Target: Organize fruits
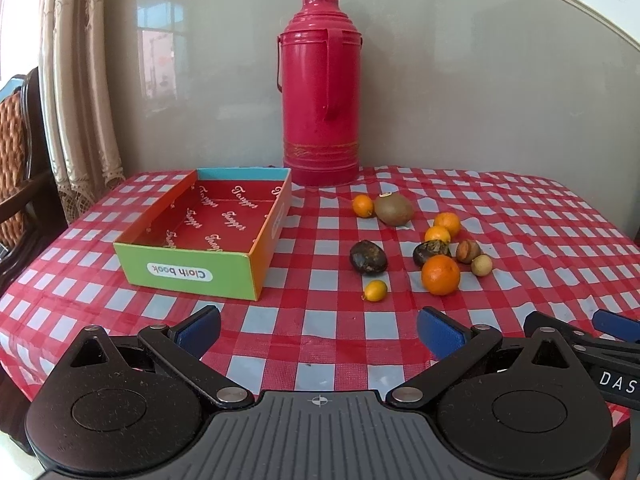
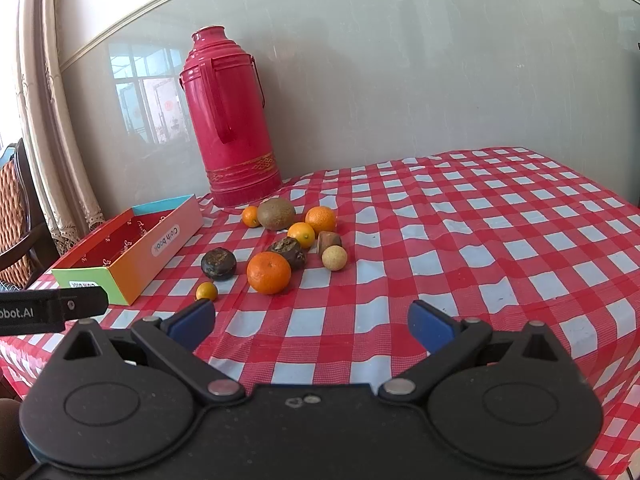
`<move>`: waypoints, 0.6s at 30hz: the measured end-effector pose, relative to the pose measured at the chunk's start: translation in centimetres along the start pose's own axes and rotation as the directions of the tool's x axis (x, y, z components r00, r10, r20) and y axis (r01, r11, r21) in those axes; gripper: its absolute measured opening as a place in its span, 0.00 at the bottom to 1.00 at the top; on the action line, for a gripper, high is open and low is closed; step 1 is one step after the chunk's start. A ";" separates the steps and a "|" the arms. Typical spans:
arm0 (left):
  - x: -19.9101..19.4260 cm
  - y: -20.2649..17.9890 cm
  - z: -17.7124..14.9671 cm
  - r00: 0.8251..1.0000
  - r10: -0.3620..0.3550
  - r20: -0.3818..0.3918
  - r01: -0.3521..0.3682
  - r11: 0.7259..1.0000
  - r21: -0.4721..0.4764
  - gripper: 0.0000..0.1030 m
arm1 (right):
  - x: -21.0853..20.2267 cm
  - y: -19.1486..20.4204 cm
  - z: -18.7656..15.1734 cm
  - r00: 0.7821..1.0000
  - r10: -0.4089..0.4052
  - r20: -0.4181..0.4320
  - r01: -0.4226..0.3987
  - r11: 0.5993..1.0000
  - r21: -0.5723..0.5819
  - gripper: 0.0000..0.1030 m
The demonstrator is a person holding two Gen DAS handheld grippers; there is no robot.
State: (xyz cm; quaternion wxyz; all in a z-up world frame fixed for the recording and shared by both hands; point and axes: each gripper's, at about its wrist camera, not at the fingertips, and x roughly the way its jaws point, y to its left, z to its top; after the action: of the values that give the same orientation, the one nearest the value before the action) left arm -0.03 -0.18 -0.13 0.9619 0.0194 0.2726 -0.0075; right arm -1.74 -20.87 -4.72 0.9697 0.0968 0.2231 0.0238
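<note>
The left gripper [image 1: 318, 330] sits low over the worktop [image 1: 280, 360] with its 2 blue pads spread wide and nothing between them. The right gripper [image 2: 310, 322] is just the same, spread wide and holding nothing. Both hang above the red and white checked cloth [image 2: 500, 240].

In the left wrist view, the fruits lie loose on the cloth at about 1 o'clock from the left gripper. Nearest is a tiny orange fruit [image 1: 376, 291]. Just past it at 2 o'clock is a big orange [image 1: 440, 275]. A dark round fruit [image 1: 368, 257] sits behind the tiny one, and a second dark fruit [image 1: 432, 252] touches the big orange. A pale little ball [image 1: 481, 265] and a brown nut-like fruit [image 1: 468, 251] lie at 3 o'clock of that. Farther back are 2 small oranges [image 1: 444, 229], then a brown kiwi [image 1: 394, 210] with 1 more small orange [image 1: 363, 205] touching it.

The colourful box [image 1: 168, 264] stands at 11 o'clock with no fruit in it. Farthest back, a tall red flask [image 1: 320, 92] stands by the wall.
</note>
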 end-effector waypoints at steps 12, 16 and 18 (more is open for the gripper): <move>0.0 0.1 -0.1 1.000 0.002 -0.006 -0.002 1.000 0.010 1.00 | -0.3 -0.3 0.0 1.000 0.002 0.005 -0.002 1.000 0.006 0.94; 0.1 0.2 0.0 1.000 -0.003 -0.010 0.003 1.000 0.014 1.00 | -0.3 -0.3 0.0 1.000 0.002 0.006 -0.002 1.000 0.008 0.94; 0.2 0.2 0.0 1.000 -0.004 -0.012 0.004 1.000 0.015 1.00 | -0.4 -0.3 0.1 1.000 0.004 0.007 -0.004 1.000 0.011 0.94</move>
State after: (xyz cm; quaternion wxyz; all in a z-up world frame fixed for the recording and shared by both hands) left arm 0.18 -0.01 -0.20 0.9601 0.0261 0.2783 -0.0113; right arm -2.08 -21.26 -4.57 0.9699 0.1028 0.2195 0.0242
